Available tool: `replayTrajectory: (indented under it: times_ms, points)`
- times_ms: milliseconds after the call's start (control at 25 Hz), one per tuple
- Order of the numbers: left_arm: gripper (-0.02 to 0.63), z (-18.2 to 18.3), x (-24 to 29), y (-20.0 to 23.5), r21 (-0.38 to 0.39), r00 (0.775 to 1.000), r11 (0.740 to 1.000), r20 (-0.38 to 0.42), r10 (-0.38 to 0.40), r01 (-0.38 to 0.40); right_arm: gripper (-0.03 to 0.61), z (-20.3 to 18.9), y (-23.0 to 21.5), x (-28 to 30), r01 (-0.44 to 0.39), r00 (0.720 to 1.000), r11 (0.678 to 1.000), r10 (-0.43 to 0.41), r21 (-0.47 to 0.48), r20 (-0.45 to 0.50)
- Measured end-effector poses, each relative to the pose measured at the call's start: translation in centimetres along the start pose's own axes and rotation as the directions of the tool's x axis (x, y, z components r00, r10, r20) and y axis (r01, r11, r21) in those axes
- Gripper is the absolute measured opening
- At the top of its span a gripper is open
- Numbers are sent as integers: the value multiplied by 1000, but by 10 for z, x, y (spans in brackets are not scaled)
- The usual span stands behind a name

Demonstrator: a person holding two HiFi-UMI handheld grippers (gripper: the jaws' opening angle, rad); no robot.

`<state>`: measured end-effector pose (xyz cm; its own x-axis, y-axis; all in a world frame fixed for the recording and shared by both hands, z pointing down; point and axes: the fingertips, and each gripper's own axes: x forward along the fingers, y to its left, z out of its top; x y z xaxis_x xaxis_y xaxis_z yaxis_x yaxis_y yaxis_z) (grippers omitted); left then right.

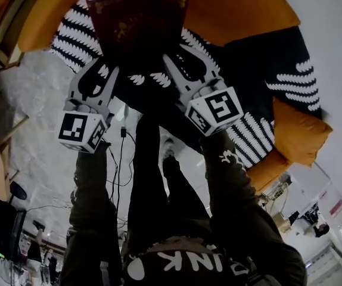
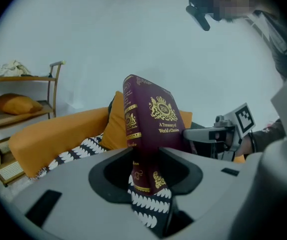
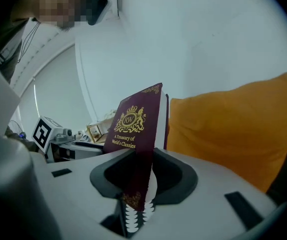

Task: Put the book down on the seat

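Over patterned seat (image 1: 290,82), gilt-stamped maroon book (image 1: 136,19)

open: patterned seat (image 1: 260,55) right of book (image 1: 136,16) | blocked: orange back cushion (image 1: 236,11) behind book, orange pillow (image 1: 299,133) at seat's right end

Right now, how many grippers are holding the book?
2. The left gripper is shut on the book at its left side, the right gripper at its right side, over the patterned seat. No others show.

The book (image 1: 136,22) stands between the left claw (image 1: 102,70) and right claw (image 1: 186,58) (cushion (image 3: 233,129) behind), over the seat (image 1: 266,58).
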<state>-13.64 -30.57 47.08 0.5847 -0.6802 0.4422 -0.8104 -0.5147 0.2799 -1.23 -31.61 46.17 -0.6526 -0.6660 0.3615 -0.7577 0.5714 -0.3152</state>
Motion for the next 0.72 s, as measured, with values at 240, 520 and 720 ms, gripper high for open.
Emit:
replayTrajectory:
  times_ms: [240, 520, 720]
  points:
    - [153, -80, 47, 26, 1, 996, 1000, -89, 0, 0, 115, -78, -33, 34, 22, 996, 999, -19, 27, -82]
    - [153, -142, 70, 47, -10, 988, 1000, -156, 9, -10, 117, -142, -50, 63, 34, 989, 998, -26, 59, -144]
    - [153, -161, 87, 56, 0, 984, 1000, -176, 8, -8, 117, -158, -63, 76, 48, 986, 997, -39, 52, -161]
